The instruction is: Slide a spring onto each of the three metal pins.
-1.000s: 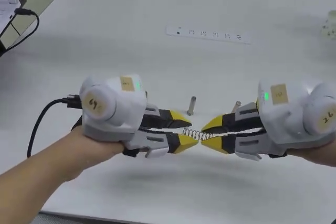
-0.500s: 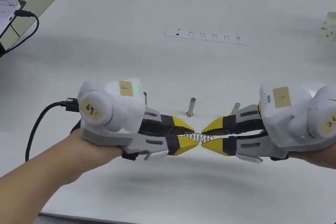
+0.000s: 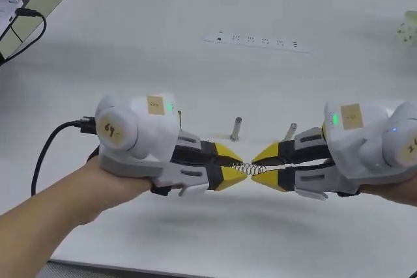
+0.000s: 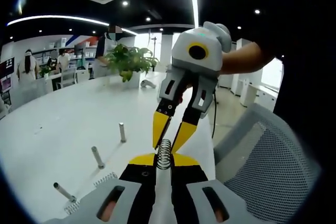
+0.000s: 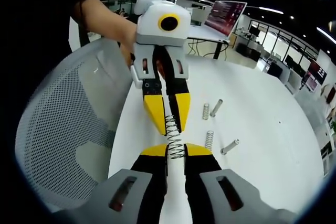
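A small steel spring [image 3: 248, 169] hangs in the air between my two grippers, which face each other tip to tip above the white table [image 3: 195, 56]. My left gripper [image 3: 234, 166] is shut on one end of the spring and my right gripper [image 3: 260, 166] is shut on the other. The spring [image 4: 164, 153] rises from my left gripper [image 4: 164, 160] into the right gripper [image 4: 170, 132]. Two bare metal pins [image 3: 236, 128] [image 3: 291, 129] stand just behind the tips. A third pin [image 3: 179, 117] peeks from behind the left gripper.
Two loose springs [image 5: 206, 110] [image 5: 209, 139] lie on the table beside the pins [image 5: 216, 107]. A white power strip [image 3: 254, 41] lies further back. A black cable [image 3: 52, 151] trails from the left gripper. A mesh chair [image 5: 63, 129] stands at the table's near edge.
The two grippers have drawn closer together, so less of the spring shows between their tips. Both have kept hold of it.
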`<state>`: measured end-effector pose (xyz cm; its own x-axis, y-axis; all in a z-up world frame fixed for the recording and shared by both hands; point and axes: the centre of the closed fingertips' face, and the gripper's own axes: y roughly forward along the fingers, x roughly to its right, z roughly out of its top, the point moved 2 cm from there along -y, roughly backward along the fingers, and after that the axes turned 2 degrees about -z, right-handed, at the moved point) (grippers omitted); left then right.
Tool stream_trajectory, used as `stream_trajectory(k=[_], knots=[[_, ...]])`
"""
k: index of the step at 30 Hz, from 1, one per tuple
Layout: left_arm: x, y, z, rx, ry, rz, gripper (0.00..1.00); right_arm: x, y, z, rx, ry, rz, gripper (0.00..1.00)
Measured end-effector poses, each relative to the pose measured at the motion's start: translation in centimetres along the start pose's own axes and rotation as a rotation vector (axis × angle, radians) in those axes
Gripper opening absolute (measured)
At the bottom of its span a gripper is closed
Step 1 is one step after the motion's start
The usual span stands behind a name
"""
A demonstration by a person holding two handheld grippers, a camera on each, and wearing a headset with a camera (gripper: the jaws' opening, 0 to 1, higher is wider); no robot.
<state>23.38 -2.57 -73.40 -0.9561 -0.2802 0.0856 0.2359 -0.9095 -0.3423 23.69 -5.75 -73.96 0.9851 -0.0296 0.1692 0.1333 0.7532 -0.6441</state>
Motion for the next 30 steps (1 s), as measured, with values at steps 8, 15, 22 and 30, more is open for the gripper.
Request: stream_trajectory(k=[8, 15, 22, 30], knots=[[0.2, 0.1, 0.4, 0.016, -0.012, -0.011, 0.02, -0.2, 0.0, -0.8, -0.006, 0.042, 0.013, 0.14], [0.4, -0.1, 0.5, 0.021, -0.021, -0.019, 0.02, -0.1, -0.3, -0.6, 0.022, 0.064, 0.016, 0.09], [0.3, -0.2, 0.2, 0.033, -0.049, -0.021, 0.02, -0.2, -0.9, 0.3, 0.037, 0.090, 0.032, 0.08], [0.4, -0.5, 0.5, 0.067, -0.091, -0.037, 0.02, -0.3, -1.8, 1.9, 0.070, 0.069, 0.057, 0.07]])
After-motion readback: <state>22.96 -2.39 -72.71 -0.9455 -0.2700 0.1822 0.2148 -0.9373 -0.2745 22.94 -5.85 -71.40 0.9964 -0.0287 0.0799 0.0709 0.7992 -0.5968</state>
